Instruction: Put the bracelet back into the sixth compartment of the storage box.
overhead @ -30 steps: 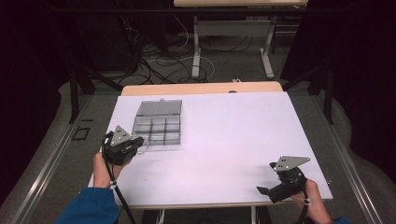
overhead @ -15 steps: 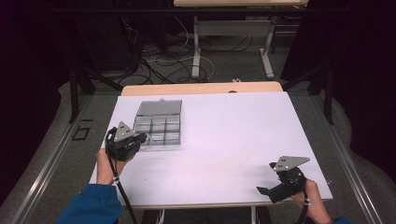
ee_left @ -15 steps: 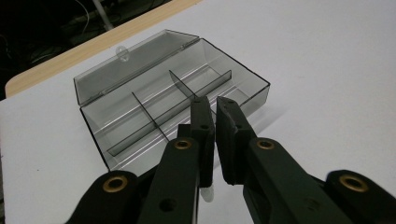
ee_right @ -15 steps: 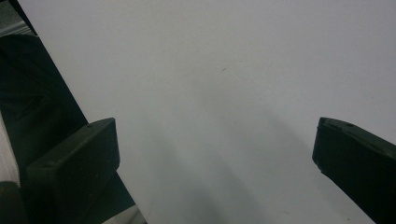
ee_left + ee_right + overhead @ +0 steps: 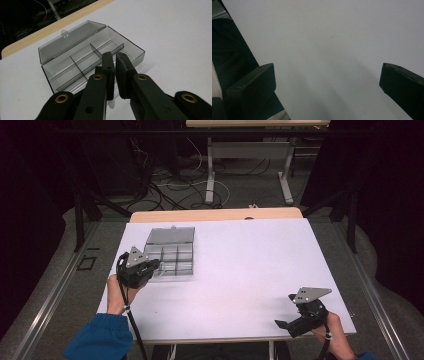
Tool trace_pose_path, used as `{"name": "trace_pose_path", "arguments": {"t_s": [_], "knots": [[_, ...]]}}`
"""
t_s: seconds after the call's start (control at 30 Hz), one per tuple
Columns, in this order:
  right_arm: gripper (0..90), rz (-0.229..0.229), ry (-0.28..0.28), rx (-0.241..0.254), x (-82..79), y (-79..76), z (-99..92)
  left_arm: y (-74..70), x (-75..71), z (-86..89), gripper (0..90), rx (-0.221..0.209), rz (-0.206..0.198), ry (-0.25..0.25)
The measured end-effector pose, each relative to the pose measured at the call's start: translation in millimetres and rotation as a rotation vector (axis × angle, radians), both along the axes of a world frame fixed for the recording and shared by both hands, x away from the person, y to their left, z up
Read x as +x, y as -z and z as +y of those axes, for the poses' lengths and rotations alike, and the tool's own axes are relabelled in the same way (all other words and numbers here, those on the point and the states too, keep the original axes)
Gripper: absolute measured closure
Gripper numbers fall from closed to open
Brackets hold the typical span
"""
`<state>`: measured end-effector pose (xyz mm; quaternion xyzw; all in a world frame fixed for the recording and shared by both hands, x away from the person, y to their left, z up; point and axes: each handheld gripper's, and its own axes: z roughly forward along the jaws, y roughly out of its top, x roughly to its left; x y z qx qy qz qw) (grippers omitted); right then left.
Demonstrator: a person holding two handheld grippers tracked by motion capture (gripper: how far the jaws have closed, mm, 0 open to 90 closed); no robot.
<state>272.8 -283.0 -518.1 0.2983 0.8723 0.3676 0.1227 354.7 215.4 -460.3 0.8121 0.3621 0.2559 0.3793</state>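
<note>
Left gripper (image 5: pixel 115 56) hovering at the open clear plastic divided box (image 5: pixel 170 252), jaws nearly pressed together, pinching nothing. Right gripper (image 5: pixel 324 82) sitting spread wide over white table (image 5: pixel 250 260).

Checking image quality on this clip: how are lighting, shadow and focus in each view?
High view: white table bright, surroundings nearly black. Left gripper view: clear compartment box fairly sharp, near left tool softer. Right gripper view: soft shadow between the right tool's blurred jaws.

We see a lab: a white surface (image 5: pixel 260 270) amid black curtains (image 5: pixel 385 180), loose cables (image 5: pixel 165 185) on the floor (tangled beneath a second desk (image 5: pixel 250 124)).
</note>
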Motion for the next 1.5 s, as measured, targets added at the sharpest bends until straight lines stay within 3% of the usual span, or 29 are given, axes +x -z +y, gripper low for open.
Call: {"name": "trace_pose_path", "arguments": {"t_s": [1.5], "knots": [[0.0, -0.010, 0.007, 0.008, -0.5, 0.5, 0.2, 0.5, 27.8, -25.4, 86.4, 0.004, -0.012, 0.041]]}}
